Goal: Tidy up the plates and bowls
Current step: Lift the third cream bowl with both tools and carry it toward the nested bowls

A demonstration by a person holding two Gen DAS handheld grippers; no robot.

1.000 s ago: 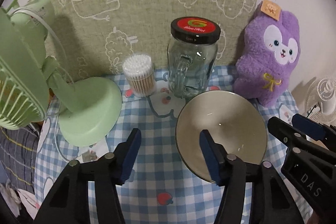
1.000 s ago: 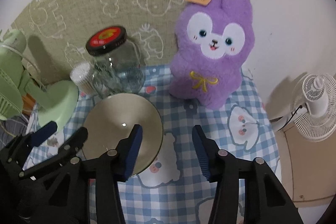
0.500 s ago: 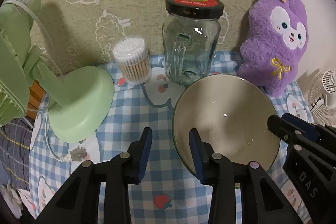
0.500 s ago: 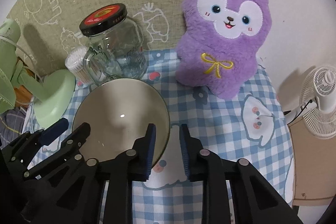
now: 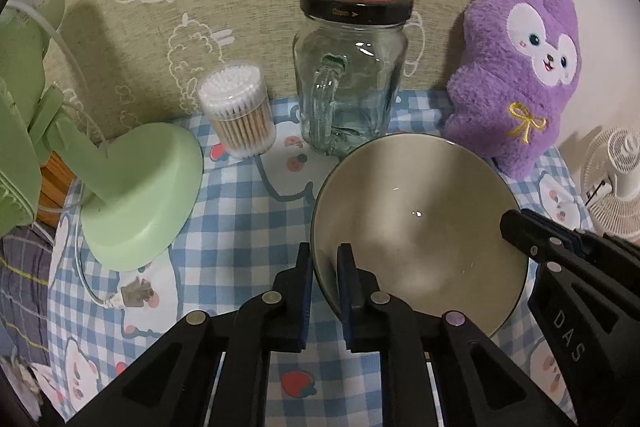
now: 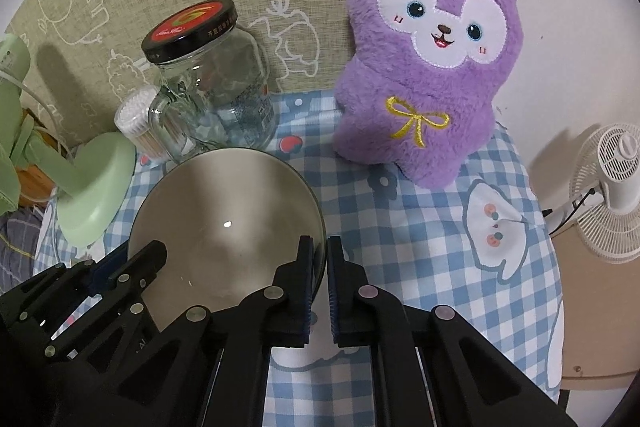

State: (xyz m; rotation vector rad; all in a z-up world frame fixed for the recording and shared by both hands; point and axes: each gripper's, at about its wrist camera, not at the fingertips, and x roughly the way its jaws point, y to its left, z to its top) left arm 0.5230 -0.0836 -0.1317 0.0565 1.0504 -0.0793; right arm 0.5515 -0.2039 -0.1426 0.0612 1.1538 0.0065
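We have the bowl (image 5: 416,227) pinched by both grippers, 1 on each side of its rim. In the left wrist view the left gripper (image 5: 323,259) sits at the bowl's 8 o'clock edge, 1 finger outside the wall and 1 inside, jaws closed tight on the thin rim. The right gripper (image 6: 320,251) does the same at the opposite edge, at about 4 o'clock in its own view. We judge that the 2 opposed grips are there to balance a wide, smooth bowl so it lifts level instead of tipping.

The bowl sits on the checked cloth (image 6: 420,235), roughly at its middle. A glass jar (image 5: 352,79) stands just behind it at 12 o'clock, nearly touching the rim, with a tub of cotton swabs (image 5: 240,111) at 10 o'clock. A purple plush (image 6: 432,67) sits at 1 o'clock, and a green fan's base (image 5: 140,187) rests at 9 o'clock.

With neighbours this close, we think a straight upward lift is safest, since sliding back could knock the jar. No plates or other bowls show, so we cannot tell where this bowl belongs.
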